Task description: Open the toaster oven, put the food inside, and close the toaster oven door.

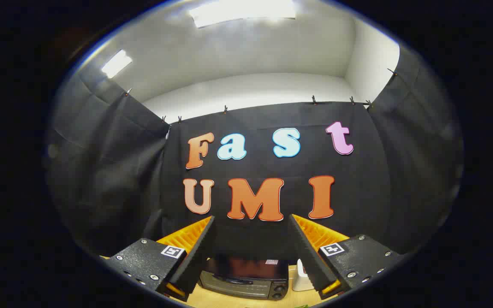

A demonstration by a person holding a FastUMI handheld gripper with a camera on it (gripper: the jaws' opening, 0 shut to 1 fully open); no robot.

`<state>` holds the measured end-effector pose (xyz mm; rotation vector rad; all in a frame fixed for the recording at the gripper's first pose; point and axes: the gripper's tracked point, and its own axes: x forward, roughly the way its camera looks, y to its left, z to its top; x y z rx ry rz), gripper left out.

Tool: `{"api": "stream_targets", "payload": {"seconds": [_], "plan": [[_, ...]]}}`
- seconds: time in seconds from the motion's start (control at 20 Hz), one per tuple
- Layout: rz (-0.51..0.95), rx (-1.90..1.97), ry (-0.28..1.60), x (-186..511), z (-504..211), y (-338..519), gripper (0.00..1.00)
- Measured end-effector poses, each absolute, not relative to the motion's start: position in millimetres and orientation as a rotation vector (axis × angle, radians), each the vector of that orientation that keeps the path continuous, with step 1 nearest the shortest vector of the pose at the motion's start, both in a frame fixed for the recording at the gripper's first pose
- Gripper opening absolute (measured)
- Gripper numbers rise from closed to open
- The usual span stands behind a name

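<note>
While the hand-held gripper (251, 222) gapes empty, the toaster oven (244, 280) sits below.

Dark toaster oven (246, 280) upright on table, door apparently closed.

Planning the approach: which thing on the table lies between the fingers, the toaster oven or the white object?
The toaster oven, dark and wide, lies between the open gripper's fingers; the white object sits beside it.

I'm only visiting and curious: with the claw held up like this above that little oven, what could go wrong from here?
1. The gripper hangs open and holds nothing, well above the toaster oven, so the descent to the door could be misjudged.
2. A small white object stands right beside the oven and could get knocked.
3. The oven sits low between the jaws, its door barely visible, so aiming may be hard.
</note>
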<state>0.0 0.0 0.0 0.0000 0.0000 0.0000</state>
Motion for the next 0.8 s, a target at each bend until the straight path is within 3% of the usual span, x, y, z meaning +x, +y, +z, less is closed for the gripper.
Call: {"api": "stream_targets", "payload": {"seconds": [0.8], "plan": [[0.004,0.046,0.035,18,-13,-6,0.99]]}}
